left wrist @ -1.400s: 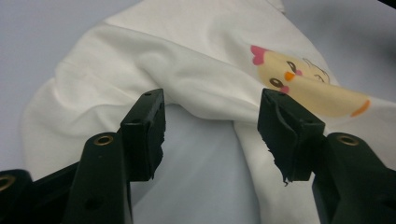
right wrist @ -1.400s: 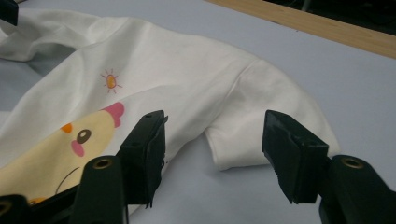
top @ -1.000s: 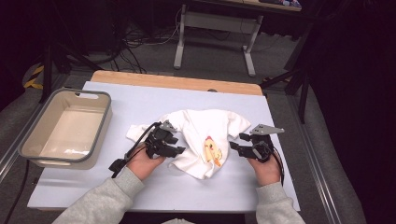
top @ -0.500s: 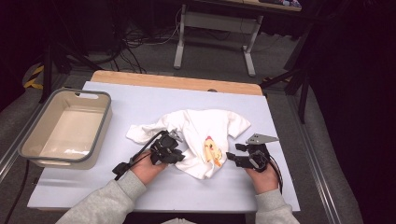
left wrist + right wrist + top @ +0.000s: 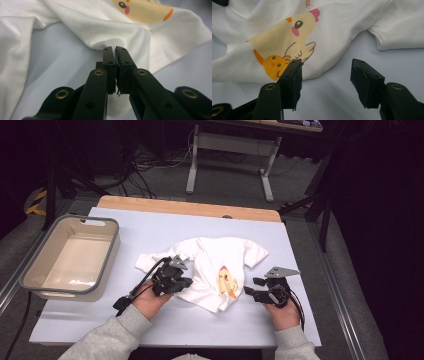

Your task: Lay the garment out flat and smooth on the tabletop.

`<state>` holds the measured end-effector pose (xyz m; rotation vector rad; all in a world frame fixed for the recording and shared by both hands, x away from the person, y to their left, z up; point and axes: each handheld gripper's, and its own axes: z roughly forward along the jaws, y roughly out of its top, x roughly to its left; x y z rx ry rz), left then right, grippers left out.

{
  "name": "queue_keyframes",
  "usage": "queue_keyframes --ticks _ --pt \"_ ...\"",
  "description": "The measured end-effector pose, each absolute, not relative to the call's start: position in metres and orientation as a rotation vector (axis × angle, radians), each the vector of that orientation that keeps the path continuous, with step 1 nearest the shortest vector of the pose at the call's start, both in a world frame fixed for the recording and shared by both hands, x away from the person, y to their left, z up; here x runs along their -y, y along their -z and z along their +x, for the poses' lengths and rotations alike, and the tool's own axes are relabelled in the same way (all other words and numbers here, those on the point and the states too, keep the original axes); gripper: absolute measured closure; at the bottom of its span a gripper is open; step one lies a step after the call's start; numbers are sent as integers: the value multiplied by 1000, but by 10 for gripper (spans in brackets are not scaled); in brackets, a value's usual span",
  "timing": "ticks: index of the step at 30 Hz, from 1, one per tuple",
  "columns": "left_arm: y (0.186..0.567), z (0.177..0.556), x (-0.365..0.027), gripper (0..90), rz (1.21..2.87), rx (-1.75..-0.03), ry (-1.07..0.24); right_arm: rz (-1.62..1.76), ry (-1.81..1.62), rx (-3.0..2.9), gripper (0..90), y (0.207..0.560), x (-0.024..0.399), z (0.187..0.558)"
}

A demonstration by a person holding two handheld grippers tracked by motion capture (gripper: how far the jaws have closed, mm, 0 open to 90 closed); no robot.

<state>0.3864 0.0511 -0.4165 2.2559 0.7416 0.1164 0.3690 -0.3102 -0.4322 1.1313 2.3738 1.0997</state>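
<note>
A white shirt (image 5: 212, 265) with a yellow chick print (image 5: 226, 282) lies crumpled at the centre of the pale table (image 5: 150, 227), seen from above. The left gripper (image 5: 186, 281), at about seven o'clock of the shirt, has just closed its jaws and pinches a fold of the cloth's hem between them; in the left gripper view (image 5: 115, 53) white fabric is squeezed between the pads. The right gripper (image 5: 250, 287), at four o'clock just beside the shirt's edge, holds its jaws apart over bare table, nothing between them. A grey tub (image 5: 30, 277) sits at nine o'clock.
</note>
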Motion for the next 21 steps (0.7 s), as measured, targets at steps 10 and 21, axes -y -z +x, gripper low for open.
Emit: queue_keyframes --ticks 10,21 --pt "419 376 -83 867 2262 -860 -174 1126 -1097 -2388 442 433 308 373" --pt "429 380 -97 756 2265 -954 -158 1128 -1089 -2396 452 435 307 375"
